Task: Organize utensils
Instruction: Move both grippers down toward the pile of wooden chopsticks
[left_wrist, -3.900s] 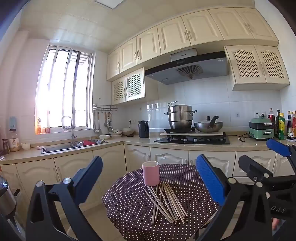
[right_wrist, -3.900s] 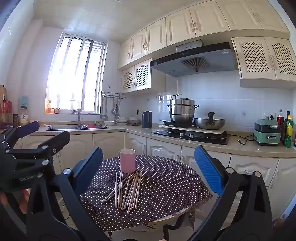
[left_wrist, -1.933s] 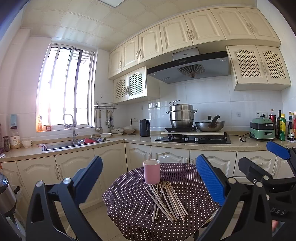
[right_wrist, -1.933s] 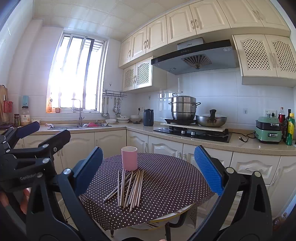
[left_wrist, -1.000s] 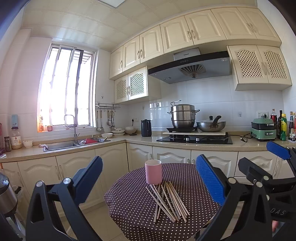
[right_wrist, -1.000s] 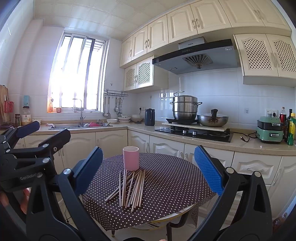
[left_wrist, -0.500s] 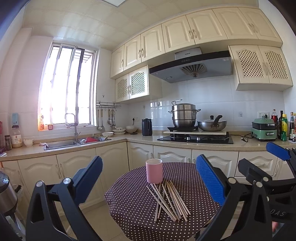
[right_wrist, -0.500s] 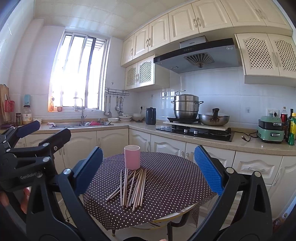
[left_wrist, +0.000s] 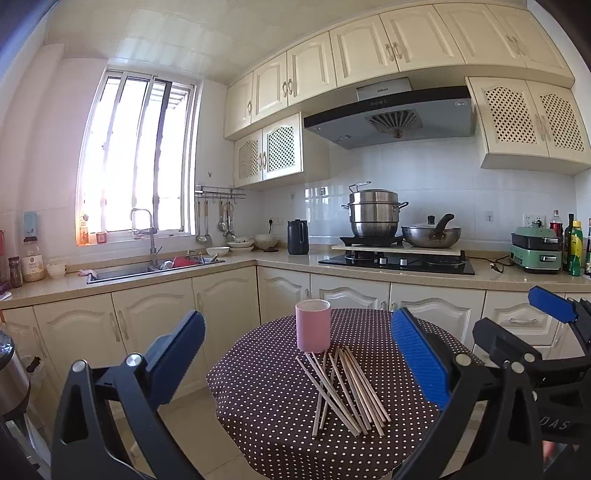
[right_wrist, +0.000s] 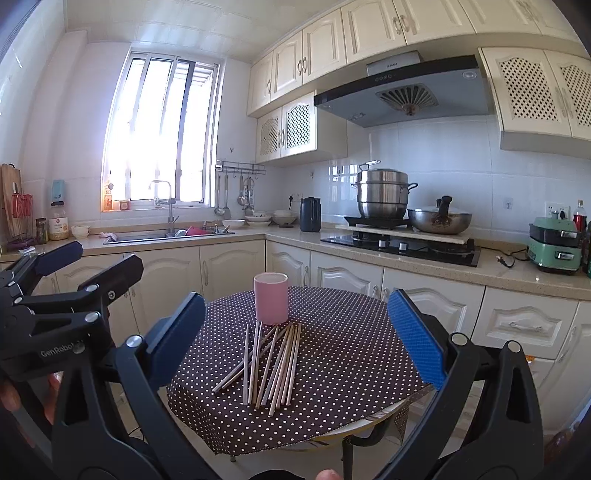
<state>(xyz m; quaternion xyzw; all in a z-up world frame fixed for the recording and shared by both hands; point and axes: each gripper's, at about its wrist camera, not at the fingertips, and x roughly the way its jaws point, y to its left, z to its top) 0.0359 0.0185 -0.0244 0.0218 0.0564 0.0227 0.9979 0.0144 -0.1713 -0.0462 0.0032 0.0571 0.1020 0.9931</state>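
A loose pile of several wooden chopsticks (left_wrist: 343, 387) lies on a round table with a brown white-dotted cloth (left_wrist: 266, 402). A pink cup (left_wrist: 313, 325) stands upright just behind the pile. The right wrist view shows the same chopsticks (right_wrist: 269, 365), cup (right_wrist: 270, 298) and table (right_wrist: 351, 362). My left gripper (left_wrist: 295, 354) is open and empty, short of the table. My right gripper (right_wrist: 295, 332) is open and empty too, also short of the table. Each gripper shows at the edge of the other's view.
Cream kitchen cabinets and a counter run behind the table, with a sink (left_wrist: 155, 266) at the left and a hob with a steel pot (left_wrist: 375, 212) and pan (left_wrist: 430, 232). A black kettle (left_wrist: 297, 236) and a green appliance (left_wrist: 535, 249) stand on the counter.
Both grippers have drifted slightly toward the table, so the cup and chopsticks look a little nearer. Both jaws stay open. The chopsticks and cup have not moved.
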